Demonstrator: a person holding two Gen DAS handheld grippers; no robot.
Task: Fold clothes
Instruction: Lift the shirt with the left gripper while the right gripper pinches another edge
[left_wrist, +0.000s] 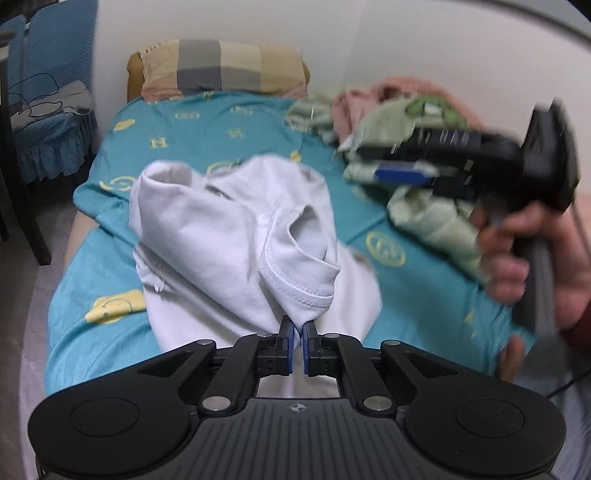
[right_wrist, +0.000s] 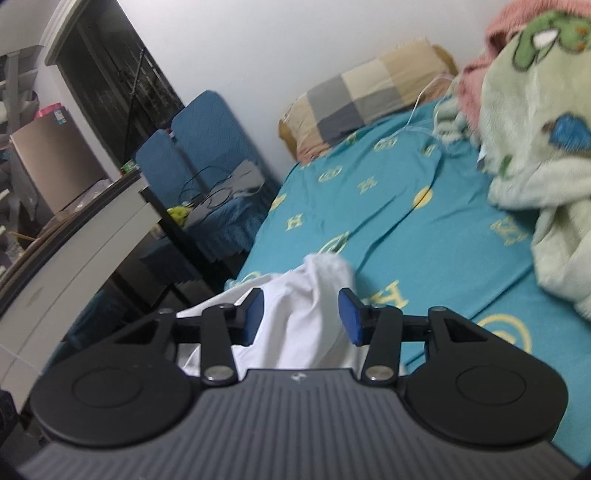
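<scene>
Left gripper (left_wrist: 298, 334) apparently pinched closed; right gripper (right_wrist: 301, 314) spread.

The left wrist view looks down the bed (left_wrist: 229, 122) toward the checked pillow (left_wrist: 218, 68) at 12 o'clock, close above the white T-shirt (left_wrist: 221, 236). The right wrist view sits low, tilted, facing the same pillow (right_wrist: 369, 96) at 1 o'clock. Both share the teal sheet (right_wrist: 369, 206), the T-shirt (right_wrist: 306, 317), the green blanket (right_wrist: 532, 129) and blue chairs (right_wrist: 207, 147).
</scene>
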